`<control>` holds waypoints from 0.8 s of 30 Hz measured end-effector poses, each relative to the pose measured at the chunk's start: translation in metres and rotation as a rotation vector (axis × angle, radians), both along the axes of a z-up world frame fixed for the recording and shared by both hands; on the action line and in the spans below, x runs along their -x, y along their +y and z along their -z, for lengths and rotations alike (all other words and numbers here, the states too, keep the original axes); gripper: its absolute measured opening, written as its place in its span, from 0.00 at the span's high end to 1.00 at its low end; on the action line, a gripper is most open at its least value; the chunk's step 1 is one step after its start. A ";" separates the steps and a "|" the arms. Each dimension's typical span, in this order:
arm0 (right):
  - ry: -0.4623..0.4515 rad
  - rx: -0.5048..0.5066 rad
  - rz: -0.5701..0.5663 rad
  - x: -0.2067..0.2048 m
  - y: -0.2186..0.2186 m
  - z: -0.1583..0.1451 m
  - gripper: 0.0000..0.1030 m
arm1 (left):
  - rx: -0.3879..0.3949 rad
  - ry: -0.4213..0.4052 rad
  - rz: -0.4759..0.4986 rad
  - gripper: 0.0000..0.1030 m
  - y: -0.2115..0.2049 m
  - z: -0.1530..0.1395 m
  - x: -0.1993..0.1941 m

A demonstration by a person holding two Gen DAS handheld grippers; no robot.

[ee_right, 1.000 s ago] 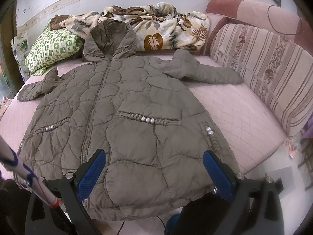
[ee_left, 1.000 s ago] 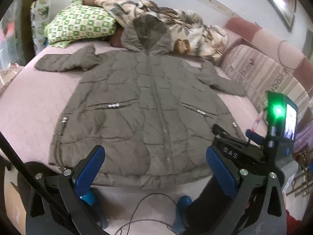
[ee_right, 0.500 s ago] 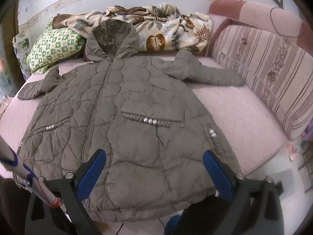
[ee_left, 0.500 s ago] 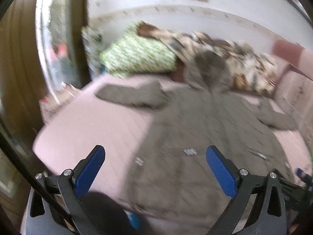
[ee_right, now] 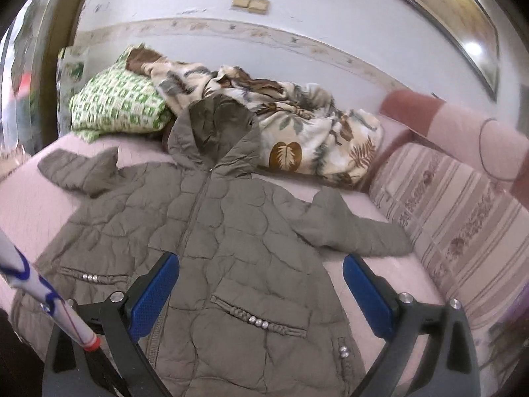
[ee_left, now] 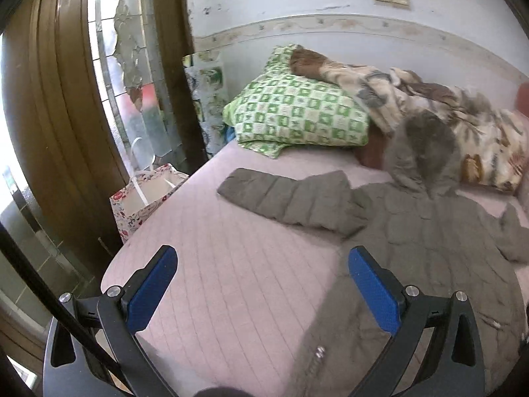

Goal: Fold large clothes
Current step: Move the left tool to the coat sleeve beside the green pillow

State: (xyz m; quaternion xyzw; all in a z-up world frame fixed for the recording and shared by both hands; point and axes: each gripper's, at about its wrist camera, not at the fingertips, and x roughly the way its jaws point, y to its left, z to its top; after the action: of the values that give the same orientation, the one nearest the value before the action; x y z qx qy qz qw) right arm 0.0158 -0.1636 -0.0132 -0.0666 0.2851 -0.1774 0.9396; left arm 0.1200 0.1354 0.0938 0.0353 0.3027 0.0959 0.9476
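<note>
A large olive-grey quilted hooded coat (ee_right: 231, 248) lies flat, front up and zipped, on a pink quilted bed (ee_right: 20, 198). Both sleeves are spread out. In the left wrist view the coat (ee_left: 429, 241) fills the right side, with its left sleeve (ee_left: 284, 198) stretched across the mattress. My left gripper (ee_left: 261, 287) is open and empty above the bed's left part, short of that sleeve. My right gripper (ee_right: 261, 294) is open and empty over the coat's lower right front, near the pocket (ee_right: 258, 321). The right sleeve (ee_right: 353, 231) lies toward the sofa back.
A green checked pillow (ee_left: 297, 112) and a leaf-print blanket (ee_right: 297, 132) are piled at the head of the bed behind the hood. A striped pink cushion back (ee_right: 463, 215) runs along the right. A gift bag (ee_left: 145, 195) and a wooden door (ee_left: 66, 115) stand left of the bed.
My left gripper has swung left and forward, from the coat's hem to the bed's left side facing the left sleeve. My right gripper has moved forward and tilted up over the coat.
</note>
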 end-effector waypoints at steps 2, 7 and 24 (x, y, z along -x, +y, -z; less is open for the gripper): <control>0.010 -0.045 -0.015 -0.002 0.001 0.005 0.02 | -0.030 0.019 -0.029 0.00 0.010 0.011 -0.014; 0.070 -0.108 -0.044 -0.009 0.010 0.030 0.02 | 0.038 0.108 -0.117 0.00 0.050 0.041 -0.047; 0.207 -0.196 -0.078 -0.036 0.033 0.075 0.03 | 0.306 0.247 -0.190 0.21 0.149 0.113 -0.177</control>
State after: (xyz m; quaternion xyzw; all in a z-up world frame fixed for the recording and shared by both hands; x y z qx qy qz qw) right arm 0.0513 -0.1302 -0.0886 -0.0033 0.3937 -0.1044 0.9133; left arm 0.2968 0.2846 -0.0188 -0.1263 0.4294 0.1327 0.8844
